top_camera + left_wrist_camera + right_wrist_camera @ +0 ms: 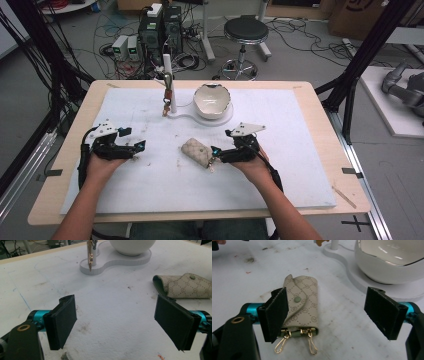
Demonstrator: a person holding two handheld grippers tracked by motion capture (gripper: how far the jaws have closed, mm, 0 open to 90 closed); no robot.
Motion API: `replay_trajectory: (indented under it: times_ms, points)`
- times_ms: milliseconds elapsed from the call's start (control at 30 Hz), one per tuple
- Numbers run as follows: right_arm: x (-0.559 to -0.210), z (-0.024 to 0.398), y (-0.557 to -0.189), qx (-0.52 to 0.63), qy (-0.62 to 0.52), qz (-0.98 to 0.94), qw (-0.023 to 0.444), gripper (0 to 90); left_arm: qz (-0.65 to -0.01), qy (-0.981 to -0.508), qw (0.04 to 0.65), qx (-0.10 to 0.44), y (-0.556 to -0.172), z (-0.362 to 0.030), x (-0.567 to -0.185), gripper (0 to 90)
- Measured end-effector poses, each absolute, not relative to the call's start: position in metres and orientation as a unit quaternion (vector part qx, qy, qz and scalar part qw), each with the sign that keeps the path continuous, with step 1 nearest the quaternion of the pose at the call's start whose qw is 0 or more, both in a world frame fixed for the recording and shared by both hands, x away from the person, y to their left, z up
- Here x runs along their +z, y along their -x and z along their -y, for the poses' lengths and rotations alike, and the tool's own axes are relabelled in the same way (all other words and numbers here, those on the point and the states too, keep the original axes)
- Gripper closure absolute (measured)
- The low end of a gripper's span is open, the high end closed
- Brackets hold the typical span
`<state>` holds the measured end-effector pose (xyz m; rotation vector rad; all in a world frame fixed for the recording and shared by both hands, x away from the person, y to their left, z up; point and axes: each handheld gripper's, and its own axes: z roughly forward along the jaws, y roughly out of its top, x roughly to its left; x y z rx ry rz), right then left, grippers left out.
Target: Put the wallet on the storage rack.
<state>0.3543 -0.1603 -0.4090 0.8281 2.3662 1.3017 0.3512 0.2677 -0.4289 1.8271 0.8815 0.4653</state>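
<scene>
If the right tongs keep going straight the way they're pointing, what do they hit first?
Most likely the beige key pouch, lying on the table just ahead of the open right tongs, nearer one jaw; depth is hard to judge.

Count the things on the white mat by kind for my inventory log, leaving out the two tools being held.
Key pouch: 1
Bowl: 1
White stand with a post: 1
Total: 3

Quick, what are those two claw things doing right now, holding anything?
Left gripper: open, holding nothing.
Right gripper: open, holding nothing; key pouch lies between its jaws.
</scene>
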Motion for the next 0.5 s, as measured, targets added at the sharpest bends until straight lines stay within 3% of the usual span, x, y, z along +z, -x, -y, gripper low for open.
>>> replay_trajectory:
  times_ms: [500]
  points:
    - [-0.432, 0.122, -0.354, 0.406, -0.27, -0.863, 0.132, 19.6, -0.366, -0.756, 0.506, 0.194, -0.349, -0.27, -0.429, 17.8]
